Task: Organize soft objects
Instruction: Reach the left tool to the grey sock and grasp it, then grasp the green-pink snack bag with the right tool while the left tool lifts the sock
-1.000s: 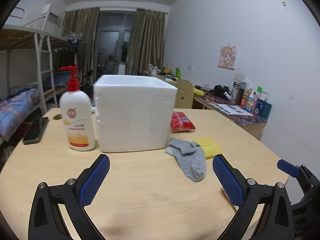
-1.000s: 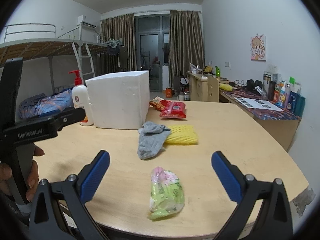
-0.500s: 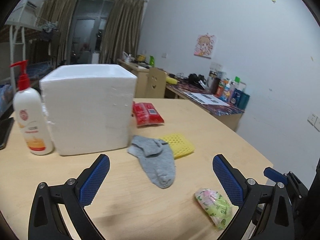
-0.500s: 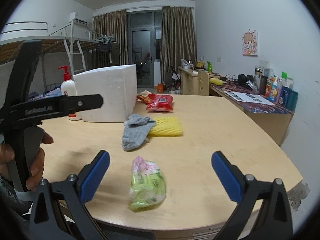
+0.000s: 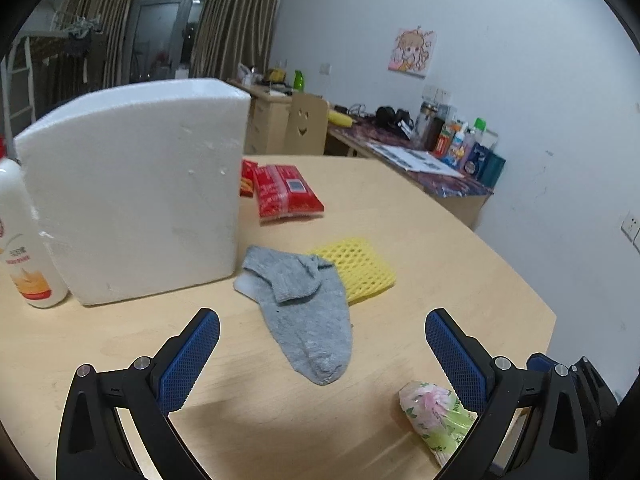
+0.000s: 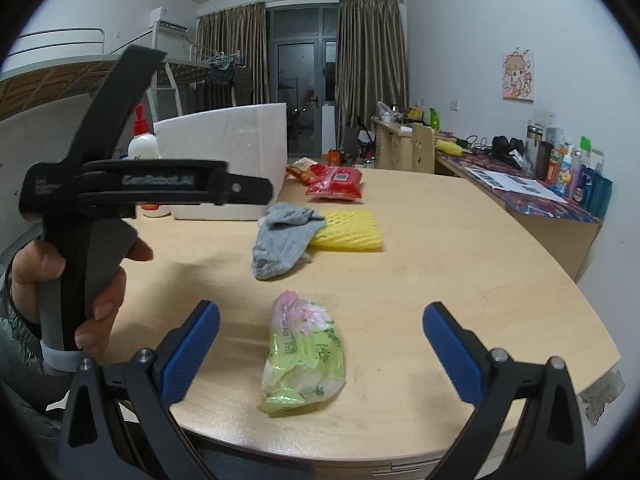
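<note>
Both jaws spread, empty; grey sock (image 5: pixel 308 312) overlaps yellow mesh (image 5: pixel 362 268); foam box (image 5: pixel 132 192) hides its contents.

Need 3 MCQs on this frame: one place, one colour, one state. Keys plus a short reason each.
1. Where does the grey sock lie?
A. partly over the yellow foam net
B. inside the white foam box
C. under the red packet

2. What colour is the pump on the lotion bottle?
A. blue
B. red
C. green

3. How do the jaws of the right gripper stand?
A. shut on the green tissue pack
B. shut on nothing
C. open, the pack lying between them on the table

Answers: 1 A, the sock's cuff covers the net's edge; 2 B, the right wrist view shows a red pump; 3 C, the blue pads are wide apart and clear of the pack.
</note>
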